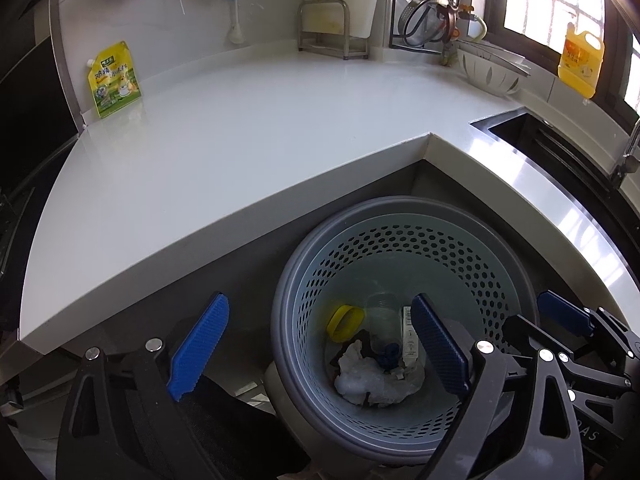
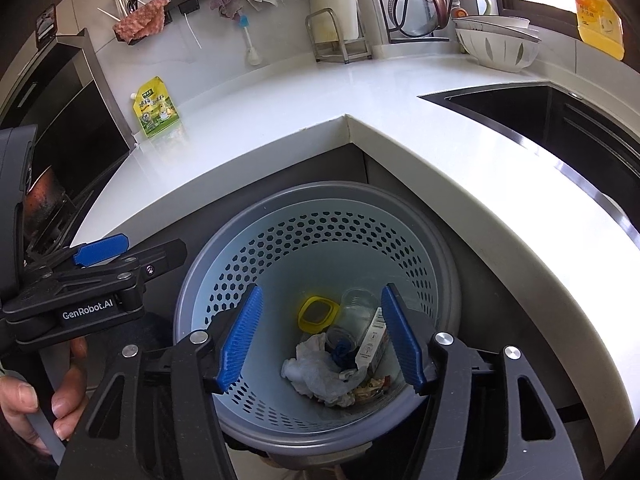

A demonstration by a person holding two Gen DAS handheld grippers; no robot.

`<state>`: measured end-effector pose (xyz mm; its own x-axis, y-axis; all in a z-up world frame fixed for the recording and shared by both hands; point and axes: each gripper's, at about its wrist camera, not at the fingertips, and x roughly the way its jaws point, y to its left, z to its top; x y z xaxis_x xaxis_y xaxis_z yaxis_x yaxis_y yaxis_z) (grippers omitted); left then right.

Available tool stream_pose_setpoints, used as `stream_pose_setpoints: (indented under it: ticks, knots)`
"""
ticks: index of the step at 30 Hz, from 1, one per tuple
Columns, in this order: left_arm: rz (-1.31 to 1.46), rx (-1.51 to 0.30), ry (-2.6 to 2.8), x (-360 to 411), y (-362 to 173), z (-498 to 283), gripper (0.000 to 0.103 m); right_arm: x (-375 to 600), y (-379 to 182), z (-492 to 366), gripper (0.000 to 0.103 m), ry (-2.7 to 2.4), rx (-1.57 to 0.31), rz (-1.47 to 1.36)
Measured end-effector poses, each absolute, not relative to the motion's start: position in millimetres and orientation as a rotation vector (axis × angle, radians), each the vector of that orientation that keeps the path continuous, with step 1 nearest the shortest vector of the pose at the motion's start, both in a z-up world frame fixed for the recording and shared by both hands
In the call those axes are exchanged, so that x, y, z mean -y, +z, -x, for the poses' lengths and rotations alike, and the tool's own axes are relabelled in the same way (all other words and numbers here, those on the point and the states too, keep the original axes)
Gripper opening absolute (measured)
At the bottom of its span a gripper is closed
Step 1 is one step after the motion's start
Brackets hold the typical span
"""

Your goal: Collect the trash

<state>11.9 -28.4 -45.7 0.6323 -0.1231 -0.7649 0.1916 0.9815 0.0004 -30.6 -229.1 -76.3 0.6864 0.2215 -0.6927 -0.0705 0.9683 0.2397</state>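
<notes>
A grey perforated trash basket (image 1: 304, 280) (image 2: 208, 280) stands on the floor in the inner corner of the white counter. Inside lie a yellow lid (image 1: 345, 322) (image 2: 317, 313), a clear plastic cup (image 1: 382, 320) (image 2: 354, 314), crumpled white tissue (image 1: 372, 380) (image 2: 320, 370) and a small carton (image 2: 372, 340). My left gripper (image 1: 316, 354) is open and empty, above the basket's left rim. My right gripper (image 2: 322, 340) is open and empty, straight over the basket. A yellow-green spout pouch (image 1: 114, 78) (image 2: 157, 109) leans against the wall at the counter's far left.
A black sink (image 2: 560, 120) is set in the counter on the right. A white colander (image 2: 496, 46), a pot rack (image 2: 416, 0), a metal stand (image 1: 332, 28) and a yellow oil jug (image 1: 580, 62) line the back. Cloths hang on the wall.
</notes>
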Motion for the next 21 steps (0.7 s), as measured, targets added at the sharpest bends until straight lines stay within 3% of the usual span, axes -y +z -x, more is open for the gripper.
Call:
stream_pose_setpoints:
  ticks: [21]
  knots:
    - [-0.096, -0.865, -0.167, 29.9, -45.3, 1.4, 0.094, 236.5, -72.1, 46.3, 0.063, 0.158, -0.768, -0.237]
